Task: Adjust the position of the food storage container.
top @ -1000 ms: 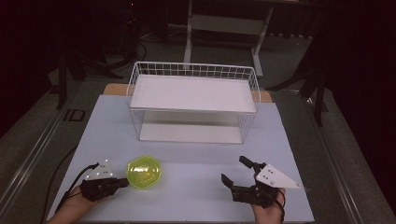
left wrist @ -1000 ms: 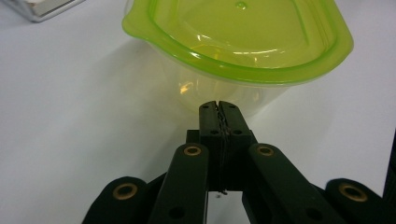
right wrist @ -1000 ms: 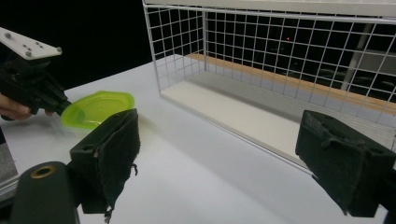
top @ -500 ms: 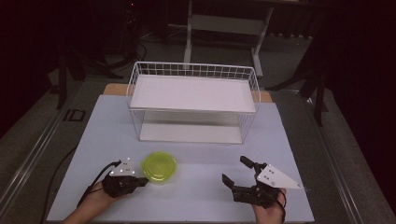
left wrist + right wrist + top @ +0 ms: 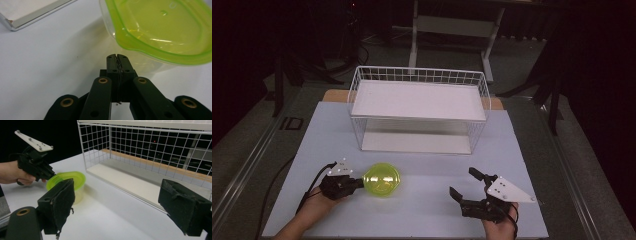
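- Two grippers were at work on the pale table (image 5: 422, 210), and the left gripper (image 5: 358, 182) did the moving: its jaws were pressed fully together, empty, with the tips at the near-left edge of a lime-green lidded container (image 5: 382, 179).
- Judged from that, the step in hand was a nudge, pushing the container across the table toward the middle, perhaps on toward the white wire basket (image 5: 419, 75) farther back.
- To do it well, the closed tips should have stayed low against the clear wall under the lid's rim, pushing level through the container's centre; a push off-centre would likely spin it, and one under the rim could tip it or pop the lid.
- In the left gripper view the tips (image 5: 117, 58) sat just short of the rim; whether they touched the wall I could not tell, since the lid overhung them.
- The container looked like a small tub with a translucent body and a glossy lime-green lid (image 5: 160, 27), rounded with a raised lip, seated flat; it stood upright in front of the basket, well apart from it.
- The right gripper (image 5: 468, 183) rested at the near right, jaws spread wide, holding nothing, its pads (image 5: 58, 205) aimed toward the container (image 5: 67, 180).
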A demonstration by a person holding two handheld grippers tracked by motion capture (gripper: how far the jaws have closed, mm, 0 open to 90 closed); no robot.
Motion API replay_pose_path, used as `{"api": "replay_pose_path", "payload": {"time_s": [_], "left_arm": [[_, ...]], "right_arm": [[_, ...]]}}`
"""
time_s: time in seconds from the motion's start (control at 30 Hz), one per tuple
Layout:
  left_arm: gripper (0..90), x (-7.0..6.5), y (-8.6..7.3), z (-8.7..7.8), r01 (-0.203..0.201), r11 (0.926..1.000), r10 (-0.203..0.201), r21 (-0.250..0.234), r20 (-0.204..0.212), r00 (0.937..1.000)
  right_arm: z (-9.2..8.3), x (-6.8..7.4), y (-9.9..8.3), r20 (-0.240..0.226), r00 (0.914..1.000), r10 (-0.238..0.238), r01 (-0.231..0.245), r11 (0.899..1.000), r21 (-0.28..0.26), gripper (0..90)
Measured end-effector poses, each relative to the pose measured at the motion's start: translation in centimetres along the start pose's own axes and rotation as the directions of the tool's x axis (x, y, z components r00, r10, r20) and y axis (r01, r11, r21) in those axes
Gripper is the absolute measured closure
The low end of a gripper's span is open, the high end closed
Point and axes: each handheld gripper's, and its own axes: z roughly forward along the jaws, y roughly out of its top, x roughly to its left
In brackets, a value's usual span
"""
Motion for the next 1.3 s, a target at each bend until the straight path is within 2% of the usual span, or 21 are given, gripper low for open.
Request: {"api": "replay_pose_path", "payload": {"time_s": [0.07,0.2,0.43,0.6,0.63,0.7,0.73,0.83,0.97,1.3], "left_arm": [[89.9,-0.1,0.0,0.2,0.004,1.0000,-0.004,0.000,0.008,1.0000],[89.9,-0.7,0.0,0.6,-0.016,0.9998,0.016,0.011,0.041,0.9990],[89.8,-1.9,1.0,1.8,0.007,0.9996,-0.009,0.027,0.093,0.9957],[89.8,-3.0,1.7,2.7,-0.032,0.9985,0.026,0.045,0.131,0.9911],[89.8,-3.2,1.8,2.9,-0.048,0.9973,0.041,0.056,0.120,0.9920],[89.8,-3.2,1.9,3.1,-0.042,0.9970,0.036,0.064,0.097,0.9947],[89.8,-3.0,2.0,3.1,-0.049,0.9962,0.044,0.072,0.071,0.9965],[89.8,-2.4,2.3,3.1,-0.022,0.9989,0.020,0.041,0.044,0.9988],[89.9,-2.1,2.8,3.3,-0.003,0.9998,0.001,0.022,0.070,0.9976],[90.0,-3.3,3.0,4.3,-0.018,0.9987,0.013,0.047,0.112,0.9936]], "right_arm": [[0.0,0.0,0.0,-0.001,1.0000,0.001,-0.001,1.000,0.000,13.8],[-0.1,-0.1,0.0,0.002,1.0000,0.006,-0.006,1.000,-0.002,13.8],[0.0,0.0,0.0,-0.002,1.0000,0.003,-0.003,1.000,0.003,13.8],[-0.2,0.0,0.0,0.003,1.0000,0.004,-0.004,1.000,-0.005,13.8],[-0.2,-0.1,0.0,0.002,1.0000,0.008,-0.008,1.000,-0.005,13.9],[-0.2,-0.2,0.0,0.005,0.9999,0.011,-0.011,1.000,-0.005,13.9],[-0.3,-0.2,0.0,0.005,0.9999,0.013,-0.013,1.000,-0.006,13.9],[-0.3,-0.2,0.0,0.005,0.9999,0.009,-0.009,1.000,-0.009,13.9],[-0.4,-0.1,0.1,0.004,1.0000,0.006,-0.006,1.000,-0.012,13.9],[-0.5,-0.1,0.1,-0.006,0.9998,0.019,-0.019,1.000,-0.012,14.4]]}}
